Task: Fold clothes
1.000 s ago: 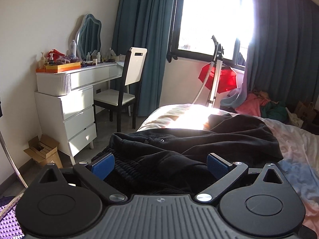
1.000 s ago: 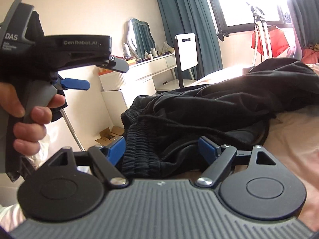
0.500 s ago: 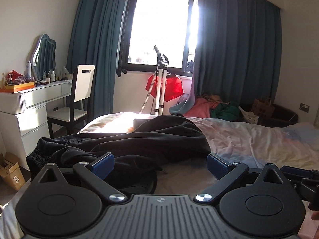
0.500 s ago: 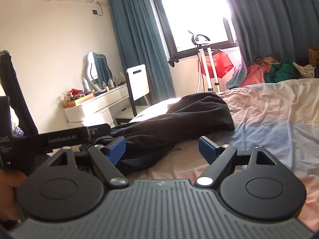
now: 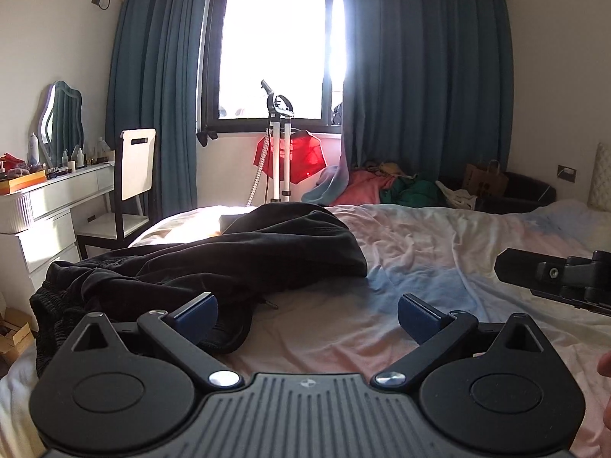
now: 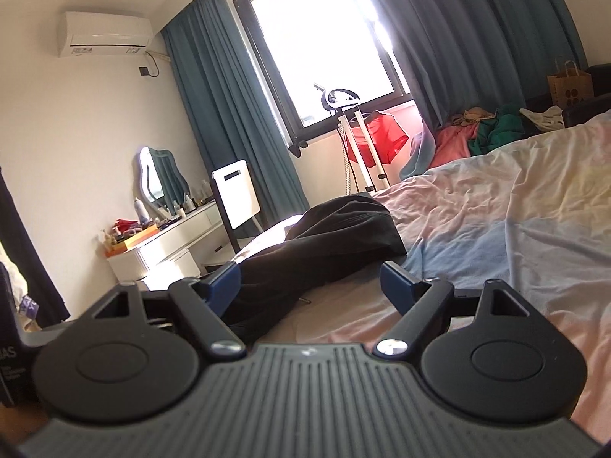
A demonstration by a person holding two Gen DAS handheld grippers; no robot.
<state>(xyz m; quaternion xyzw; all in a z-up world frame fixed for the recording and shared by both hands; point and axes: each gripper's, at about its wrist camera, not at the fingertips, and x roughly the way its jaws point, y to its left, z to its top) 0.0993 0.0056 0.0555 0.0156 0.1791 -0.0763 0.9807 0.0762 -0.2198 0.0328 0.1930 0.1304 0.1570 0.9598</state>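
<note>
A crumpled black garment (image 5: 214, 263) with a ribbed waistband lies on the left part of the bed (image 5: 439, 236); it also shows in the right wrist view as a dark heap (image 6: 328, 244). My left gripper (image 5: 305, 311) is open above the sheet, its left pad just over the garment's near edge and nothing between the pads. My right gripper (image 6: 311, 284) is open too, tilted up, with the garment beyond its left pad. The right gripper's body (image 5: 557, 276) juts in at the right edge of the left wrist view.
A white dresser (image 5: 57, 206) with bottles and a mirror, plus a white chair (image 5: 133, 179), stand left of the bed. A garment steamer with a red cloth (image 5: 284, 152) stands under the window. A pile of coloured clothes (image 5: 385, 187) and a paper bag (image 5: 485, 181) lie beyond the bed.
Both grippers pulled back from the black garment and swung right and up. They now look across the bed towards the window. Neither has closed.
</note>
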